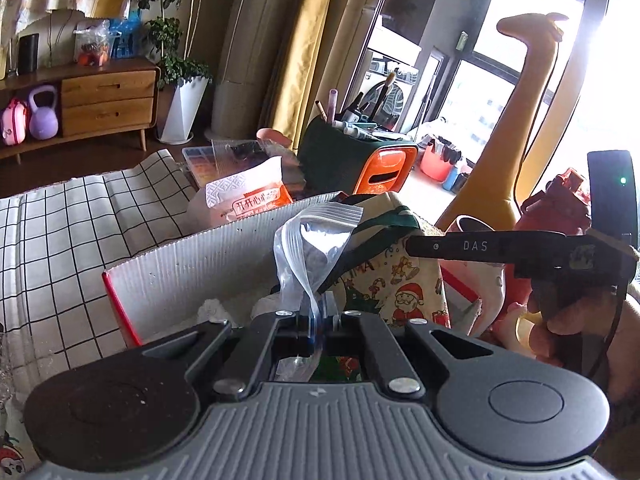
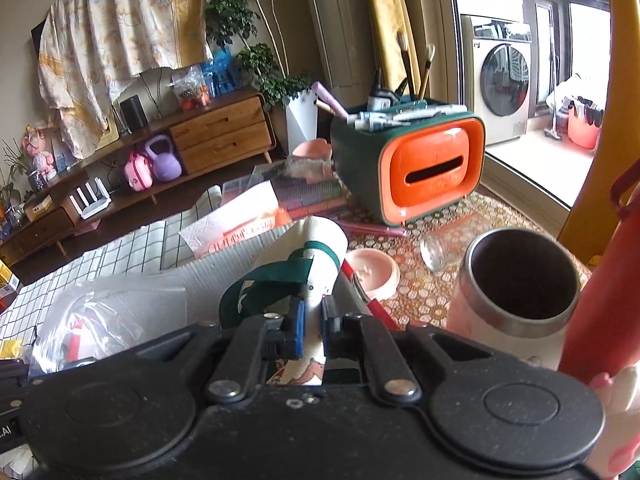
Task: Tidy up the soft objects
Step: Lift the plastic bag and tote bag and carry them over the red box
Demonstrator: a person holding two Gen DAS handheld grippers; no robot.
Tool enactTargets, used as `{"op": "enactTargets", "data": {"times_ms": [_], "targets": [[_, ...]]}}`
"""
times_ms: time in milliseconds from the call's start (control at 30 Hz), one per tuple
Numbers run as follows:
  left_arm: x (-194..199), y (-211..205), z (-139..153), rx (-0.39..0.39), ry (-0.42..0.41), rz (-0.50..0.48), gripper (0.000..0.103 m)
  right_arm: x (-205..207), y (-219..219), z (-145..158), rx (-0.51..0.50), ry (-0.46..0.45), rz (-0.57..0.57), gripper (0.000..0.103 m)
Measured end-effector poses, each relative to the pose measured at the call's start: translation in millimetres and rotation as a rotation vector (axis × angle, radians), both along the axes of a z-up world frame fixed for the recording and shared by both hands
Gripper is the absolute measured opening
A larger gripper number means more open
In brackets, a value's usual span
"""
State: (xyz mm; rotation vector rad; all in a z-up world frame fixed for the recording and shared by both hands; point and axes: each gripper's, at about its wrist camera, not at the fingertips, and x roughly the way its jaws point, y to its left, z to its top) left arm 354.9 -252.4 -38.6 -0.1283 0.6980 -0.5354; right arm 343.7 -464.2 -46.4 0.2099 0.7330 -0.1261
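The left hand-held gripper (image 1: 318,320) is closed on one clear zip bag (image 1: 316,240), which stands up above a white corrugated box (image 1: 192,264). The right hand-held gripper (image 2: 313,322) is clamped on one Christmas-print cloth bag (image 2: 308,256) with green straps, over the same box. Near it stand one steel cup (image 2: 516,280) and one orange tissue holder (image 2: 420,168) on the patterned worktop (image 2: 424,292). One washing machine (image 2: 500,80) is behind.
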Motion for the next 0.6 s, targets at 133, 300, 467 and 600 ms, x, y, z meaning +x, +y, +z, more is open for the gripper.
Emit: {"op": "enactTargets", "data": {"times_ms": [133, 300, 467, 600], "targets": [[9.2, -4.1, -9.5, 0.017, 0.023, -0.012, 0.003, 5.4, -0.4, -11.4, -0.003, 0.028, 0.007, 0.008], [17.8, -8.6, -23.4, 0.056, 0.06, -0.017, 0.003, 8.0, 0.0, -21.4, -0.019, 0.049, 0.022, 0.008], [18.2, -10.8, -38.0, 0.075, 0.111, -0.036, 0.003, 6.7, -4.7, -26.8, -0.014, 0.058, 0.011, 0.009], [17.2, -14.6, -48.4, 0.098, 0.153, -0.054, 0.003, 4.4, -7.9, -28.1, 0.003, 0.062, 0.001, 0.014]]}}
